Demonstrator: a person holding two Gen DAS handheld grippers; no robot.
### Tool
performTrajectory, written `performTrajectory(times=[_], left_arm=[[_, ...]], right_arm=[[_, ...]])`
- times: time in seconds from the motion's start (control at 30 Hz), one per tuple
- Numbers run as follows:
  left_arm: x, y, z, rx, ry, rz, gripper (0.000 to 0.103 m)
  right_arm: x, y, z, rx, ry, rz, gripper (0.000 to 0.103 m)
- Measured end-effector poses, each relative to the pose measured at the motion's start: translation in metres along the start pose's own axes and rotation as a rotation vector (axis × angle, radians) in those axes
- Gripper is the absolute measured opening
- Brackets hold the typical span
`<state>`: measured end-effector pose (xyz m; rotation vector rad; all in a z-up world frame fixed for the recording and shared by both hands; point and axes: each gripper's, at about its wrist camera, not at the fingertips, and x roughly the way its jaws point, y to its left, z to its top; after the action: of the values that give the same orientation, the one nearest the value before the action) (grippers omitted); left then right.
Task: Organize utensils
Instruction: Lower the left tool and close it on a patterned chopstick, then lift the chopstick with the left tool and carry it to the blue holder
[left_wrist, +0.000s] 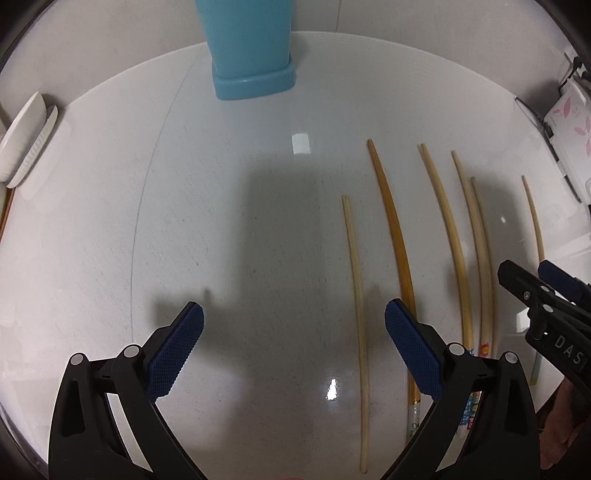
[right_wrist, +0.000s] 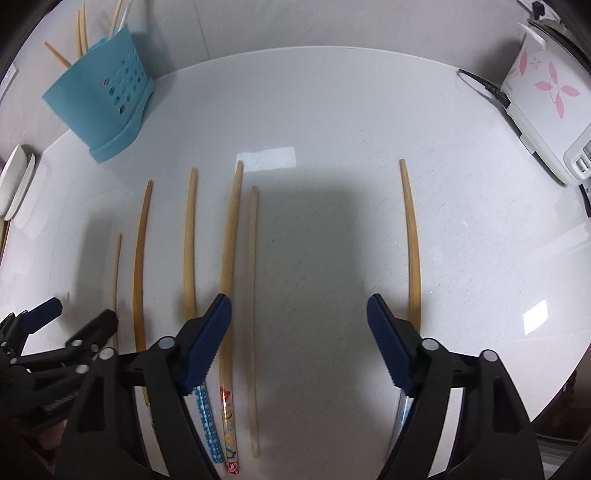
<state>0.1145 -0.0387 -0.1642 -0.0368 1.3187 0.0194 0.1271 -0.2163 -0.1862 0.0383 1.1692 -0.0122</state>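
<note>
1. Six chopsticks lie on the white bench (right_wrist: 332, 110), side by side and nearly parallel. I judge this order is made so that each one can be picked alone.
2. The blue holder (right_wrist: 107, 99) stands at the upper left of the right view. Some chopsticks already stick out of its top, so it is probably the goal of the task.
3. The left gripper (left_wrist: 293, 343) has its fingers wide apart and holds nothing. A pale chopstick (left_wrist: 356, 295) lies between the fingers, near the right one, but I cannot tell if the pads are low enough to take it.
4. The right gripper (right_wrist: 299, 341) also has its fingers apart and empty. A thin chopstick (right_wrist: 252, 277) lies between them, close to the left finger, and no pad touches it.
5. One amber chopstick (right_wrist: 410, 240) lies well apart from the others, to the right of the right gripper.
6. Only the right view shows the holes of the holder and the chopsticks inside it. The left view cuts the holder at the top edge.
7. Each view shows the other gripper at its lower side edge.
</note>
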Motion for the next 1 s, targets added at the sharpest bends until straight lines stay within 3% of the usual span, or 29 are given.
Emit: performTrajectory(times=[0.33, 0.47, 0.53, 0.6, 0.63, 0.7, 0.77, 1.0], left_arm=[[0.000, -0.004, -0.008, 0.005, 0.037, 0.019, 0.081], [-0.006, -0.007, -0.008, 0.024, 0.043, 0.017, 0.056], [-0.009, -0.007, -0.004, 0.027, 0.044, 0.019, 0.040], [-0.010, -0.007, -0.009, 0.030, 0.049, 0.021, 0.014], [-0.010, -0.006, -0.010, 0.031, 0.052, 0.025, 0.007], [-0.011, -0.004, -0.011, 0.034, 0.054, 0.020, 0.004], [-0.011, -0.002, -0.012, 0.027, 0.056, 0.010, 0.004], [-0.014, 0.018, -0.012, 0.007, 0.039, -0.032, 0.003]], right_arm=[[0.009, 0.008, -0.004, -0.023, 0.062, -0.004, 0.049], [0.008, 0.012, -0.004, -0.036, 0.069, -0.007, 0.040], [0.008, 0.015, -0.003, -0.043, 0.075, -0.007, 0.034], [0.008, 0.015, -0.002, -0.038, 0.087, -0.006, 0.027], [0.008, 0.015, -0.001, -0.030, 0.096, -0.008, 0.024], [0.009, 0.015, -0.001, -0.020, 0.112, -0.011, 0.019], [0.009, 0.014, 0.001, -0.011, 0.128, -0.009, 0.003], [0.009, 0.009, 0.004, 0.008, 0.136, -0.002, 0.003]])
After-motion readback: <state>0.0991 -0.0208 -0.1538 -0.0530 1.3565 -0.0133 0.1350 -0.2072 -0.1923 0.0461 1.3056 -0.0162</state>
